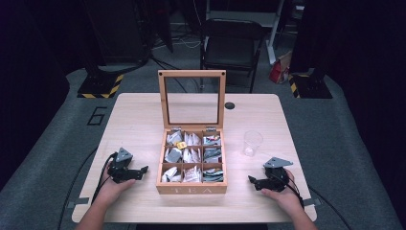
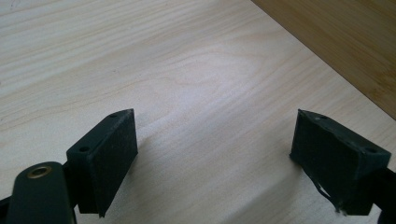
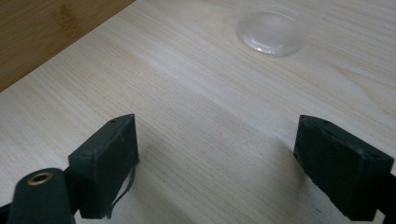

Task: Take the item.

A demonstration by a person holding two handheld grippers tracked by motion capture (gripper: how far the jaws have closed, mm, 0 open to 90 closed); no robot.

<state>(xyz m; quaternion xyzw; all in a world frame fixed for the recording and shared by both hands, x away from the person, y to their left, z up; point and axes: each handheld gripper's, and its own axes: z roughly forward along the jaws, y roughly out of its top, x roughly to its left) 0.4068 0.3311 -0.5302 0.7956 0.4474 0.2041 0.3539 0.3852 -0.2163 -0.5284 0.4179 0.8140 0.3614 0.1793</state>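
Observation:
A wooden tea box [image 1: 191,188] stands mid-table with its glass lid [image 1: 192,99] raised upright. Its compartments hold several tea bags [image 1: 191,155], one with a yellow tag [image 1: 181,144]. A clear plastic cup [image 1: 252,142] stands empty to the box's right; its base [image 3: 273,31] is seen in the right gripper view. My left gripper [image 1: 142,171] rests on the table left of the box, open, nothing between its pads [image 2: 112,158]. My right gripper [image 1: 252,181] rests right of the box, open and empty, with its pads [image 3: 343,163] wide apart.
The box's side wall [image 2: 345,42] lies just past my left gripper, and another wall [image 3: 42,32] lies to the upper left in the right gripper view. A small black disc [image 1: 230,105] sits near the table's far edge. A black chair [image 1: 232,43] stands beyond the table.

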